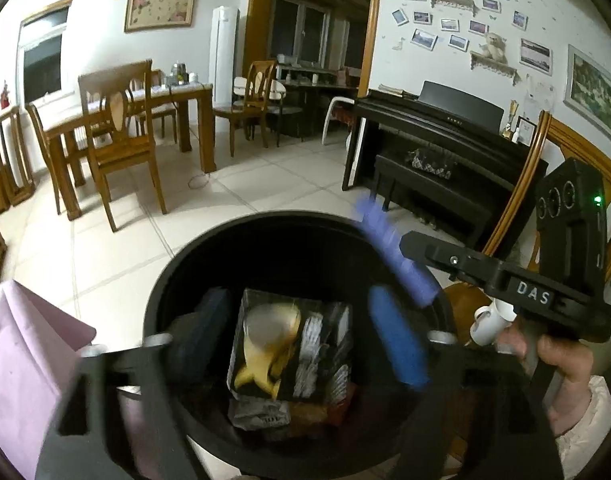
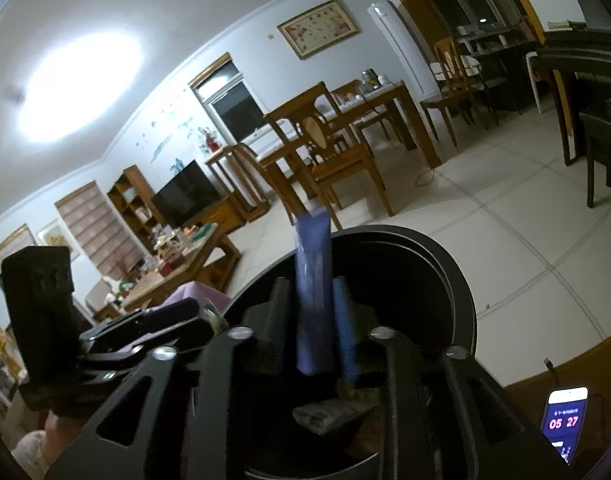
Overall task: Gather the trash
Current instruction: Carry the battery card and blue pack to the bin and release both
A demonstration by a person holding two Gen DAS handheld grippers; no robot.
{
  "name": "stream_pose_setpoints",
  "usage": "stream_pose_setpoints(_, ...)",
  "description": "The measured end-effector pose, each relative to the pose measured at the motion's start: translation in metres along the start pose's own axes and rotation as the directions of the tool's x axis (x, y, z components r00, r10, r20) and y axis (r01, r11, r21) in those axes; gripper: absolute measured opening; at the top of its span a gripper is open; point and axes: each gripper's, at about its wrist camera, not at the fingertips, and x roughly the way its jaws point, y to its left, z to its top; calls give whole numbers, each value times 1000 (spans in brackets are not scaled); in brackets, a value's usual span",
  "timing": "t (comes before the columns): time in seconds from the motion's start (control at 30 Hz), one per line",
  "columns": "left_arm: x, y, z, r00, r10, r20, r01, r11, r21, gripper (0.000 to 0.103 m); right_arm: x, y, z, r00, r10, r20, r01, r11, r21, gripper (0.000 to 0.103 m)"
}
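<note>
Both grippers hang tilted down over a round black trash bin (image 1: pixel 265 224) on the tiled floor. The left gripper (image 1: pixel 301 344) has its fingers spread wide with nothing between them, above a black carton (image 1: pixel 325 344) inside the bin. The right gripper (image 2: pixel 313 320), gripped by a hand (image 1: pixel 561 364), stands partly open around a purple-blue wrapper (image 2: pixel 311 280), blurred; contact cannot be told.

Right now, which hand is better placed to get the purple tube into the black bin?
Right. The purple tube stands between the right gripper's fingers, over the black bin's opening. The left gripper hangs over the bin too, but wide open and empty.
</note>
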Motion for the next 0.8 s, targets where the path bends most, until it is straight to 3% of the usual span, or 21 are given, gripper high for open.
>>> stream_pose_setpoints(0.13,-10,-4,0,1000,14,25,-15,999,31,98,0,0,-1,1000,-10,9,10,1000,4,55)
stream_pose_setpoints(0.37,-29,0,-3,999,39,38,-40,998,42,98,6,9,-7,1000,-6,-15,5,1000,-19,56)
stream_pose_setpoints(0.5,-50,11,-5,996,63,61,-64,998,29,98,10,31,-10,1000,2,-27,-4,999,-49,57)
stream_pose_setpoints(0.63,-74,25,-10,992,92,82,-94,996,13,98,9,57,-11,1000,23,-21,-25,997,-78,70)
stream_pose_setpoints(0.8,-111,49,-26,983,151,105,-149,989,-27,98,15,100,-11,997,61,-41,-65,992,-112,78)
